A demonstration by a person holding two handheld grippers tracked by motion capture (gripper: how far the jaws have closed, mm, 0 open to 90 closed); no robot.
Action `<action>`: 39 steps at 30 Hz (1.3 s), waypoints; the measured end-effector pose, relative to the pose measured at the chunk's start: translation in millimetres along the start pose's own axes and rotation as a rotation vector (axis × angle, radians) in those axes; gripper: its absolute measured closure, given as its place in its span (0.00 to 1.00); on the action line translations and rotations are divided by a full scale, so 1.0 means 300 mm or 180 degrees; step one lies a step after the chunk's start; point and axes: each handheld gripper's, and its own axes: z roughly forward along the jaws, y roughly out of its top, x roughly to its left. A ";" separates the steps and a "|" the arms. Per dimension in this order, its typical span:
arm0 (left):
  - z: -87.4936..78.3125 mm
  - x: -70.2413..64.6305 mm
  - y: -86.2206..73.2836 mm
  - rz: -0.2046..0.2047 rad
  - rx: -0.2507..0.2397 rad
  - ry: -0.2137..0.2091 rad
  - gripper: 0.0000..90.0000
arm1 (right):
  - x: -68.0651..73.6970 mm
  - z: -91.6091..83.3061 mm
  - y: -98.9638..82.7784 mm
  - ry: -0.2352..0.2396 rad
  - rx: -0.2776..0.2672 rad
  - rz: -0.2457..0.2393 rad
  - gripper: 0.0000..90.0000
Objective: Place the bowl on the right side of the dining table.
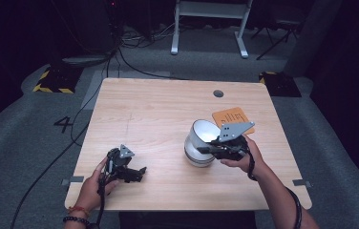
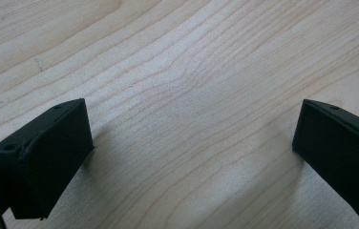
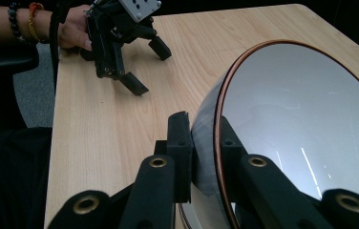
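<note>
1. The bowl [image 1: 201, 143] sits on the right half of the table [image 1: 158, 109], tipped so its white inside faces up and to the left. Just behind it lies an orange card [image 1: 230, 117]. In the right gripper view the bowl [image 3: 306, 133] shows a thin brown rim and a glossy inside that mirrors the lights.
2. It looks like glazed ceramic: stiff, probably fairly heavy for a rim hold, slick, and likely to chip if it drops or knocks the table.
3. The wall just under the rim is the only place to take hold, one jaw inside and one outside. With so smooth a glaze the pinch must be firm, and the weight will tend to swing the bowl down around the pads.
4. The right gripper [image 3: 201, 143] is clamped on that wall, jaws on either side of it.
5. The left gripper [image 1: 129, 168] rests low at the table's near left, jaws wide apart, nothing between them.
</note>
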 end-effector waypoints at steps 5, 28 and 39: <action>0.000 0.000 0.000 0.0000 0.0000 -0.0001 0.00 | -0.004 -0.016 0.003 -0.0037 -0.0001 0.0002 0.90; 0.001 -0.001 0.000 -0.0017 -0.0013 0.0002 0.00 | -0.037 -0.092 -0.002 -0.0220 -0.0070 0.0084 0.91; 0.002 0.001 0.001 0.0007 -0.0038 0.0029 0.00 | -0.066 -0.130 -0.003 -0.0399 -0.0006 0.0091 0.91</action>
